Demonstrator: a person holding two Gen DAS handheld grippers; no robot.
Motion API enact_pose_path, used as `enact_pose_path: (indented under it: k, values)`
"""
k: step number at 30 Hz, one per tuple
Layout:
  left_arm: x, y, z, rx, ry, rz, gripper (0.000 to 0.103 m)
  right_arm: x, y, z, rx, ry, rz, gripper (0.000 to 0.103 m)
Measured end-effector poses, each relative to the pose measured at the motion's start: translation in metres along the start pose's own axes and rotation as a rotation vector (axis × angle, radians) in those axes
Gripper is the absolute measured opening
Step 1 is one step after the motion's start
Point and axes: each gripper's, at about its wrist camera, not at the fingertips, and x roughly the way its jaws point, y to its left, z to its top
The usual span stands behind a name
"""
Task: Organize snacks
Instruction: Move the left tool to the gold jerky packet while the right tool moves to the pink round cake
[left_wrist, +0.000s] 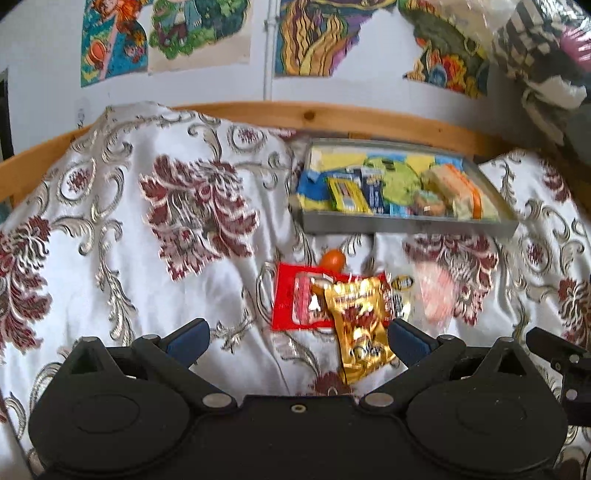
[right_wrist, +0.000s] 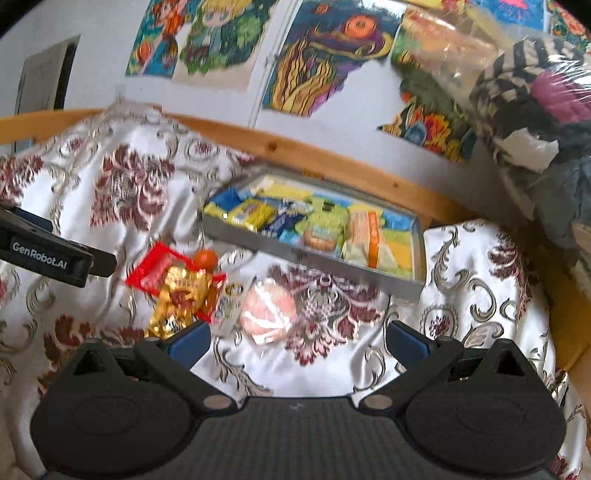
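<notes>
Your left gripper (left_wrist: 297, 338) and right gripper (right_wrist: 297, 338) both hover over the bed (left_wrist: 110, 221), jaws spread wide and empty. The gold packet (left_wrist: 360, 325), red packet (left_wrist: 291, 299) and pink packet (right_wrist: 267, 314) lie at six o'clock from the grey tray (left_wrist: 406, 223) of snacks.

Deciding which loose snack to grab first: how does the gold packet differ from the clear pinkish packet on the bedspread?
The gold packet is opaque foil and lies partly on the red packet; the clear pinkish packet is see-through and lies alone on the bedspread. The gold one sits before the left gripper, the pinkish one before the right gripper. Both lie outside the tray, and both grippers are open.
</notes>
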Motion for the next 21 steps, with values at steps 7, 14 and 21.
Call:
enact_pose_path:
  k: [7, 14, 21]
  values:
    - [0.013, -0.002, -0.010, 0.030, 0.039, -0.010, 0.102, 0.016, 0.007, -0.007, -0.035, 0.088, -0.001, 0.103]
    - [0.019, -0.001, -0.014, 0.021, 0.076, -0.017, 0.102, 0.023, 0.009, -0.010, -0.036, 0.134, 0.003, 0.103]
    - [0.021, -0.002, -0.014, 0.020, 0.084, -0.016, 0.102, 0.024, 0.008, -0.009, -0.025, 0.133, 0.000, 0.103]
